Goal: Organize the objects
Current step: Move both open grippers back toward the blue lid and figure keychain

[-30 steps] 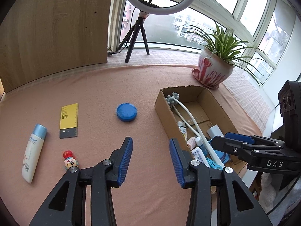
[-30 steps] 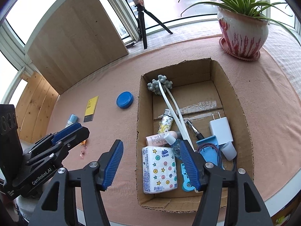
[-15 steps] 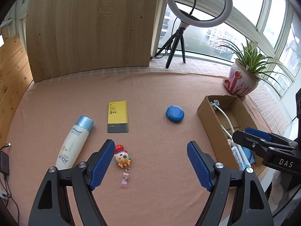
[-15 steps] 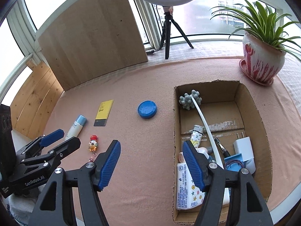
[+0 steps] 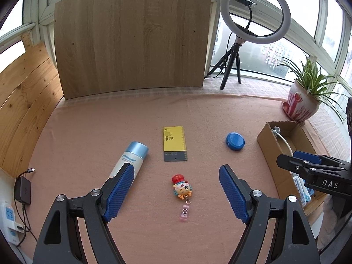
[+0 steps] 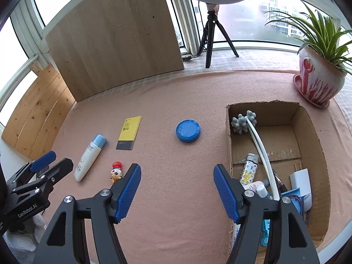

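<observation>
Both pairs of jaws stand apart and grip nothing: our left gripper (image 5: 176, 194) is spread wide over the pink cloth, and our right gripper (image 6: 177, 194) is opened a moderate way above bare cloth as well. What has just changed is plain when we set this moment against a second ago: the left jaws were much narrower then and have since widened to their present spread, and both views have swung away from the cardboard box (image 6: 308, 118) toward the loose things on the table (image 5: 110, 121). That reads to us as the end of 1 drop-off and the start of the next fetch. We count 4 objects left outside the box: the cartoon keychain (image 5: 182, 188), which now lies on the cloth between the left pads though untouched by them; the white lotion bottle (image 5: 132, 157) with its blue cap, lying on its side just behind the left-hand pad; the yellow ruler card (image 5: 175, 143) flat beyond the keychain; and the blue round lid (image 5: 235, 141) nearer the box. Inside the box we already see a white-handled massager (image 6: 257, 140), a patterned lighter (image 6: 248, 169) and a white plug (image 6: 300, 179), among other bits. Our judgement is that the keychain is the likely next pick, since the widened left jaws frame it; it is small and low, so the pads will need to come right down to the cloth.
</observation>
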A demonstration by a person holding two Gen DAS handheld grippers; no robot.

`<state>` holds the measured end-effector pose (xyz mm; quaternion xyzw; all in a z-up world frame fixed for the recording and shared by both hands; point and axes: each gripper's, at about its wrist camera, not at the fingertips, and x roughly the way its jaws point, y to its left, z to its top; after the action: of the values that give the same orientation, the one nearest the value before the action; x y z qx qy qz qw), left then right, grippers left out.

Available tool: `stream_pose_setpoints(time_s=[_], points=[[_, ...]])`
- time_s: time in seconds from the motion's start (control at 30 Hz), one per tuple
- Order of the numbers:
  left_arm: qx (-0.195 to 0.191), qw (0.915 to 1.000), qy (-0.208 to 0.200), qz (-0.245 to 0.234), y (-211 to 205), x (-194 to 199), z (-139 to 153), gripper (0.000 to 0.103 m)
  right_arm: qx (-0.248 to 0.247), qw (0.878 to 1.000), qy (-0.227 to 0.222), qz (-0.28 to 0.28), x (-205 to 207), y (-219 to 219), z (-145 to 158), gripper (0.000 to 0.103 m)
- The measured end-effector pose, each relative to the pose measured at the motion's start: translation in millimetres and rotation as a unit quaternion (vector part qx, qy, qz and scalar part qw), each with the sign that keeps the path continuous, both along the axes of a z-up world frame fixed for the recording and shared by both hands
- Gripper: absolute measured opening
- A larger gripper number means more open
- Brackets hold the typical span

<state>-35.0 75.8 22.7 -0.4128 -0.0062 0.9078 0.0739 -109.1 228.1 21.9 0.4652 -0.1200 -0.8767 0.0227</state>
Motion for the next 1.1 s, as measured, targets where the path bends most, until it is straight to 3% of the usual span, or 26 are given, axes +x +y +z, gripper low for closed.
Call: stream_pose_setpoints(time_s=[0.5, 0.77, 0.97, 1.1], points=[[0.006, 0.9999, -0.01, 0.002, -13, -11, -7, 0.082, 0.015, 0.999, -0.013, 0.033, -29, -22, -8, 0.065], [0.053, 0.9951, -0.083, -0.008, -15, -29, -51, 0.082, -0.006, 0.999, -0.037, 0.032, -67, -10, -22, 0.065], [0.054, 0.9913, -0.117, -0.026, -3, -37, -82, 0.081, -0.01, 0.997, -0.073, 0.024, -106, -3, -43, 0.065], [0.052, 0.989, -0.136, -0.03, 3, -41, -100, 0.074, -0.006, 0.995, -0.101, 0.019, -128, -2, -62, 0.065]])
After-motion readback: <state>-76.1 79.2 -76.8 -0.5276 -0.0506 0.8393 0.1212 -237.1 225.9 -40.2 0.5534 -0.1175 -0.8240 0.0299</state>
